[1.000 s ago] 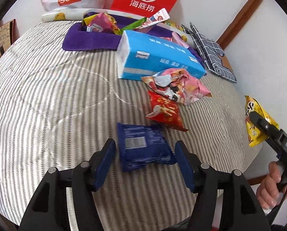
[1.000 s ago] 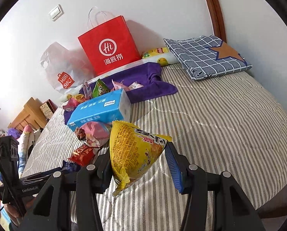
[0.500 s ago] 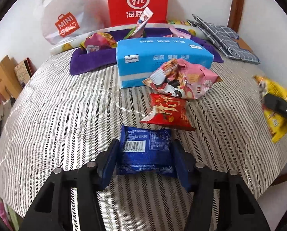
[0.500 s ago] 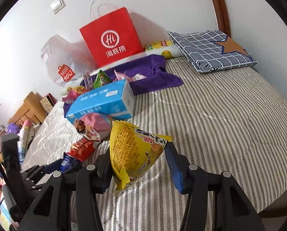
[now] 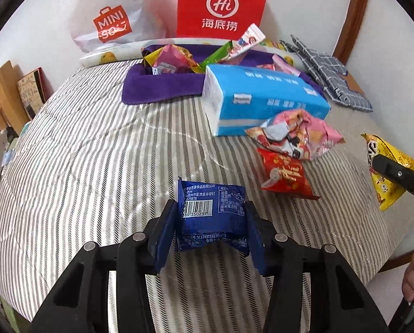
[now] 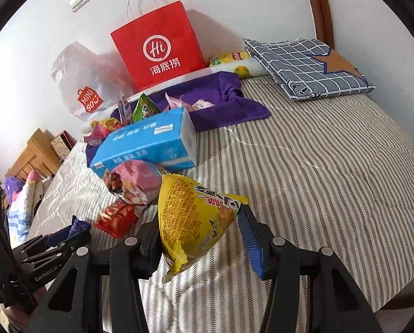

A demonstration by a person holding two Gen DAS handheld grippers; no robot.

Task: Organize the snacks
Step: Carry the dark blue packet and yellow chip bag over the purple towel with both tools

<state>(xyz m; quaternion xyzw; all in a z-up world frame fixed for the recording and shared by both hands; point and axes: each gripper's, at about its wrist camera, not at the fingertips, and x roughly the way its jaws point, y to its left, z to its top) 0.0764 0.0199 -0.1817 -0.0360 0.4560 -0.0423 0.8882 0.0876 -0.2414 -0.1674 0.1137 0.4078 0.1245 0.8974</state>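
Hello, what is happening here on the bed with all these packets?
A person is sorting snacks on a striped bed with a handheld gripper in each hand. The left gripper has just closed its jaws on a blue snack packet. The right gripper holds a yellow snack bag. A red packet and a pink packet lie loose beside a blue tissue pack. More snacks sit on a purple cloth by the wall.
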